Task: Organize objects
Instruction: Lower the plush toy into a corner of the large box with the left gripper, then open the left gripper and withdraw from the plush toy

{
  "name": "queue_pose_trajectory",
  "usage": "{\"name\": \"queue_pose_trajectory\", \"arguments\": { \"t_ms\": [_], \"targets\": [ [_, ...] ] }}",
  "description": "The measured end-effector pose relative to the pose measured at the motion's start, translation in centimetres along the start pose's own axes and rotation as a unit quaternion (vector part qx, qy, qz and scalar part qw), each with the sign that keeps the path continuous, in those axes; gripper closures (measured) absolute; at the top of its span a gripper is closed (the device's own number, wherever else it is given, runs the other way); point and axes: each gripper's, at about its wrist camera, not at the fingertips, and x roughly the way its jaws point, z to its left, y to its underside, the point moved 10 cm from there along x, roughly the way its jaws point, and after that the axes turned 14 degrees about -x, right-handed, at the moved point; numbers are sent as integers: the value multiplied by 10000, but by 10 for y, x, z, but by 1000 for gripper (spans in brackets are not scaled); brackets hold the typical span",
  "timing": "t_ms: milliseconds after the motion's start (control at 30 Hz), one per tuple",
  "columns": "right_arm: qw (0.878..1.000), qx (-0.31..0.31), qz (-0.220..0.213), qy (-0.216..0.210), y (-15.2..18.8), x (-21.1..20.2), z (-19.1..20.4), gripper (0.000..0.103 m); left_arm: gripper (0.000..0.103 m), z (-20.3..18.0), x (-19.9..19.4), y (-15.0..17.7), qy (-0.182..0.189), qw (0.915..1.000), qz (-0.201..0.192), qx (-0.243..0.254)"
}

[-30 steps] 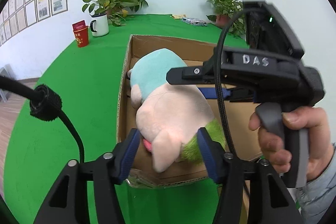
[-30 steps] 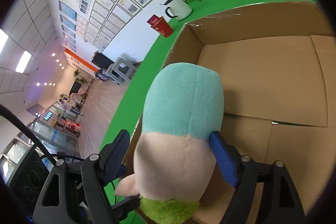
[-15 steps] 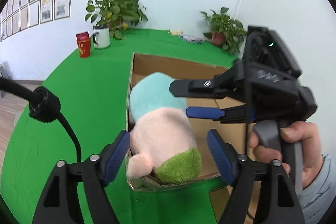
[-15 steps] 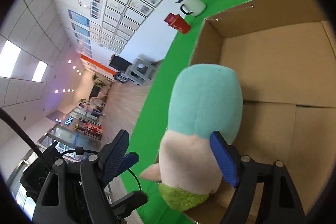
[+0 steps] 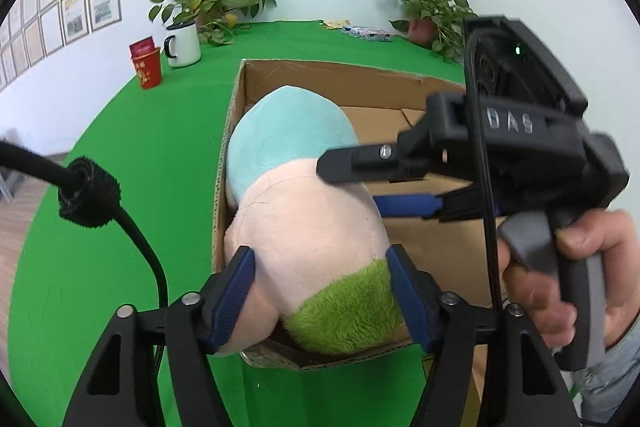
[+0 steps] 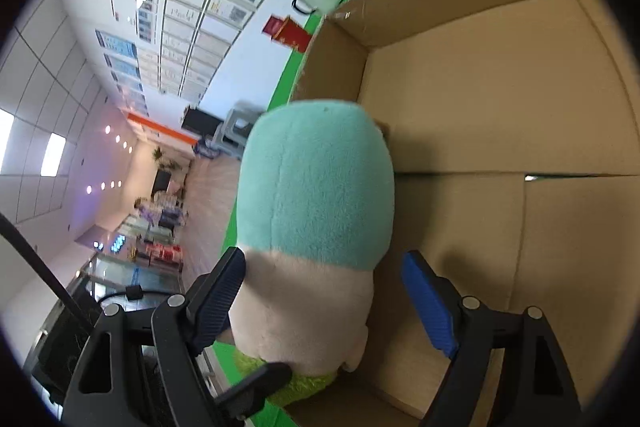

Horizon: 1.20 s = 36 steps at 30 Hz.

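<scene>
While the plush toy (image 5: 304,211) lies along the left wall of the cardboard box (image 5: 352,79), its green end hanging over the near rim, the left gripper (image 5: 320,291) pinches that end between both blue pads. Seen from the right wrist, the right gripper (image 6: 324,299) is spread around the toy's pink middle, its right pad standing apart from the fabric. Beyond the box, on the green table (image 5: 120,187), stand a white mug (image 5: 182,43) and a red cup (image 5: 147,67).
</scene>
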Motion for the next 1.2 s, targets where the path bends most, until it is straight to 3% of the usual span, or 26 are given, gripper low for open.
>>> {"name": "queue_pose_trajectory", "arguments": {
  "t_ms": [133, 233, 300, 467, 633, 867, 1033, 1133, 1200],
  "targets": [
    [9998, -123, 36, -147, -1, 10, 10, 27, 51, 2, -2, 1, 33, 10000, 52, -38],
    [9994, -332, 8, 101, -1, 8, 18, 34, 56, 4, -6, 2, 67, 9999, 48, -58],
    [9987, -433, -51, 249, -1, 1, 22, 35, 58, 4, -11, 1, 287, 9993, 64, -238],
    [9963, -598, -149, 601, -1, -12, 36, 34, 59, 5, -28, -2, 770, 9950, 47, -635],
    [9942, -502, 25, 950, 6, 1, 30, 29, 58, 26, -22, 1, 997, 9871, 322, -1207],
    [9970, -354, -242, 644, 3, -6, 35, 26, 57, 32, -42, -8, 474, 9951, -130, -860],
    [9951, -439, -188, 865, 3, 2, 33, 26, 57, 32, -40, -3, 49, 9981, -131, -594],
    [9944, -380, -189, 967, 6, -4, 29, 26, 55, 30, -35, -1, -27, 9986, -98, -516],
    [9883, -542, -314, 1387, 7, -21, 26, 25, 55, 33, -31, -3, -43, 9981, -46, -615]
  ]
}}
